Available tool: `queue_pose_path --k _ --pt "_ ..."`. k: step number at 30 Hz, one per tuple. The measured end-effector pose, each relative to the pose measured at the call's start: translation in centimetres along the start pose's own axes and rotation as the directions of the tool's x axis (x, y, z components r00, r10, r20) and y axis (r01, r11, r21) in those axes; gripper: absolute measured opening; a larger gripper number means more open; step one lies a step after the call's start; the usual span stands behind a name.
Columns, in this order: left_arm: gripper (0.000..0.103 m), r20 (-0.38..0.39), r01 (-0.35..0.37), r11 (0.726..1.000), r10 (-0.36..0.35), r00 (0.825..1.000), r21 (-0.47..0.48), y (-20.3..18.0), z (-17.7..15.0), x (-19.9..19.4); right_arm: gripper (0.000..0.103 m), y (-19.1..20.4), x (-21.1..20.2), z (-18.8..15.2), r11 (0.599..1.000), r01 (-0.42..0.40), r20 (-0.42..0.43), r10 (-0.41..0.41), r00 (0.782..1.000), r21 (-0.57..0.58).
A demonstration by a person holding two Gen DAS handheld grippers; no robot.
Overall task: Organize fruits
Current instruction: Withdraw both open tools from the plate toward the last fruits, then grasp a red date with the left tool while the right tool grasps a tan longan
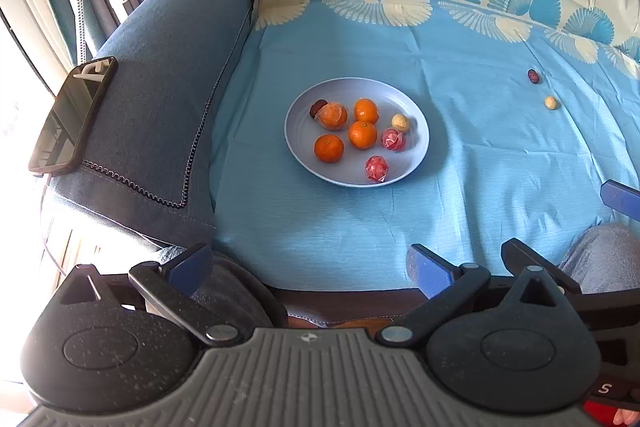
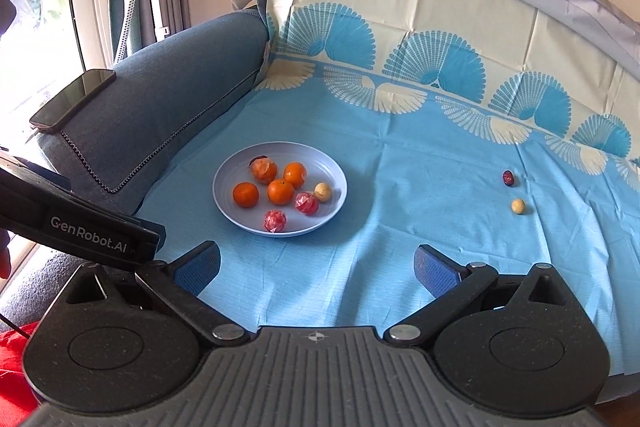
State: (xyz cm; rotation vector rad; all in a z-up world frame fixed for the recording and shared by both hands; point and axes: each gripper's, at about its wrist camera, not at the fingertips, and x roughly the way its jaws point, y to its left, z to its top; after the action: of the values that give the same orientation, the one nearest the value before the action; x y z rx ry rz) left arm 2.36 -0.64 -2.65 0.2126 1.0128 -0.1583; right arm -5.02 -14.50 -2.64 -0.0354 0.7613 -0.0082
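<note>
**Two stray fruits lying to the right, both claws wide and empty**

From the left wrist view, your left claw (image 1: 308, 269) is hanging spread wide with nothing between its blue pads, hovering near the front edge of the blue patterned cloth (image 1: 360, 227) covering the sofa seat. The pale blue round plate (image 1: 416, 147) is sitting straight ahead, carrying four orange mandarins, two red-wrapped pieces, a small beige ball and a dark one. The small dark red oval fruit (image 1: 533, 76) and the small beige round fruit (image 1: 551, 102) are lying loose on the cloth, well apart from the plate and far to the right.

From the right wrist view, your right claw (image 2: 318, 265) is also standing wide open, gripping nothing. The plate (image 2: 340, 203) is lying ahead and slightly left; the dark red fruit (image 2: 508, 178) and the beige fruit (image 2: 518, 205) are sitting ahead to the right, near each other but apart. Your right claw looks nearer, so that hand probably suits the reach.
</note>
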Motion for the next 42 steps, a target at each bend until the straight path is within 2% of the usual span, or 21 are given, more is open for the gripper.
queue_pose_path --k 22,28,31,34,39,42 --pt "0.103 -0.061 -0.008 1.000 0.010 0.998 0.021 -0.6 0.5 2.1 0.102 -0.9 1.9 -0.4 0.999 -0.014 -0.051 0.016 0.999 0.036" --pt "0.103 -0.090 -0.020 0.999 0.023 0.996 0.027 -0.8 1.7 3.3 0.102 -2.2 3.5 -0.4 0.997 -0.008 -0.083 0.014 0.996 0.079" --pt "0.103 -0.097 -0.035 0.999 0.038 0.995 0.031 -1.0 3.1 4.0 0.102 -4.9 5.3 -0.2 0.984 0.047 -0.101 -0.030 0.994 0.173" --pt "0.103 -0.095 -0.055 0.997 0.059 0.994 0.048 -1.9 4.8 4.9 0.102 -9.2 7.7 -0.1 0.944 0.173 -0.115 -0.146 0.983 0.281" --pt "0.103 -0.077 -0.059 0.994 0.066 0.995 0.091 -4.7 8.3 7.3 0.102 -17.4 13.4 -0.5 0.843 0.344 -0.155 -0.307 0.939 0.413" --pt "0.103 -0.067 -0.074 0.986 0.084 0.994 0.146 -8.0 10.8 9.6 0.102 -22.1 18.1 -0.8 0.788 0.435 -0.167 -0.404 0.899 0.436"
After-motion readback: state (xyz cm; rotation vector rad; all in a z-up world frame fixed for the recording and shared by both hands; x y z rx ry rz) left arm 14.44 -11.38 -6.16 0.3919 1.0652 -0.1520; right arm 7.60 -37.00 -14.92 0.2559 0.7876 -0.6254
